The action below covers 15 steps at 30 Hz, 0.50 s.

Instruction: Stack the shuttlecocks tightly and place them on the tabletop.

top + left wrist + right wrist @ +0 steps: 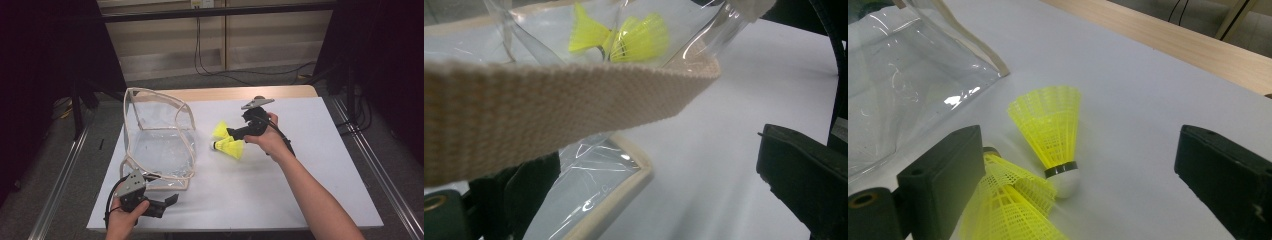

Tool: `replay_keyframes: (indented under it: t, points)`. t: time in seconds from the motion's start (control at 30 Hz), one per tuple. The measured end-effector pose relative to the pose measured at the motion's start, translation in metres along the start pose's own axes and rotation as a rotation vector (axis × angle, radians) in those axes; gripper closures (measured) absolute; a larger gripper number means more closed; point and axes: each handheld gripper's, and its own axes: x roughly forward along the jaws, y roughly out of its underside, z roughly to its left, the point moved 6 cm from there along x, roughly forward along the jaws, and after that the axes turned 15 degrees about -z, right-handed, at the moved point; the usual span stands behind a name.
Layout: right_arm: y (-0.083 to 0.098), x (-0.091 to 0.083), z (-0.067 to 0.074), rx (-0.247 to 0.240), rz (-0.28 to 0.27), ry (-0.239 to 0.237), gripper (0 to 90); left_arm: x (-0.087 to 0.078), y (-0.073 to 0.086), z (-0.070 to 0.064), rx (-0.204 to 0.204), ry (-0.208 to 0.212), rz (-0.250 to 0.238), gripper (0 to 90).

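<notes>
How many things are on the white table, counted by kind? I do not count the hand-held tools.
Yellow shuttlecocks: 2
Clear plastic bag with beige trim: 1
Total: 3

Clear bag (pixel 160 140) blocks table's left-centre; two shuttlecocks (pixel 227 142) lie just right of it. Right half, near edge of white table (pixel 325 165) open.
</notes>
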Motion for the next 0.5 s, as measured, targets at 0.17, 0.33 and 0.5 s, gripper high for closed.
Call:
replay_keyframes:
  t: [0.17,0.33,0.5]
  points:
    - [0.001,0.005,0.002,-0.012,0.015,0.001,6.7,0.000,0.001,0.000,-0.004,0.002,-0.001,3.9]
    - [-0.001,0.009,0.003,0.001,0.020,0.009,6.7,0.000,0.000,0.000,-0.004,0.001,-0.002,3.9]
    - [-0.004,0.012,0.005,0.014,0.030,0.009,5.5,0.001,0.001,0.000,-0.005,0.004,-0.002,3.9]
